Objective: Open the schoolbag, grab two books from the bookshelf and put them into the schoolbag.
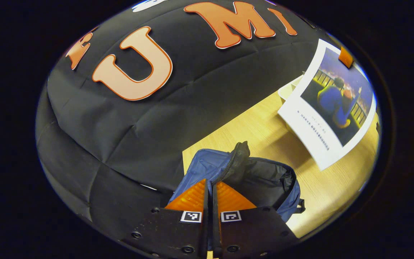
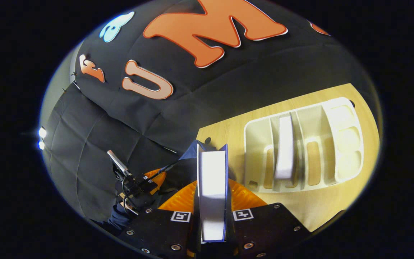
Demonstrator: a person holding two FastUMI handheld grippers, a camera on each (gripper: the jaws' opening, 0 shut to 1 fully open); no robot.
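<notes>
The blue schoolbag (image 1: 264,180) lies on the wooden table (image 1: 250,122) with its dark inside gaping. My left gripper (image 1: 210,189) is shut on the bag's zipper edge (image 1: 234,158) and holds it up. In the right gripper view, my right gripper (image 2: 212,185) is shut on a book (image 2: 212,180) with a blue cover, seen edge-on over the schoolbag (image 2: 189,154). The left gripper view shows that book (image 1: 331,108) hanging in the air right of the bag, a fingertip (image 1: 346,57) at its top. The white bookshelf (image 2: 340,144) holds one more book (image 2: 285,147).
The bookshelf lies flat on the table to the right of the bag, and its corner (image 1: 289,88) shows behind the held book. The black cloth wall runs close behind the table. The left gripper (image 2: 135,187) shows at the bag's left side.
</notes>
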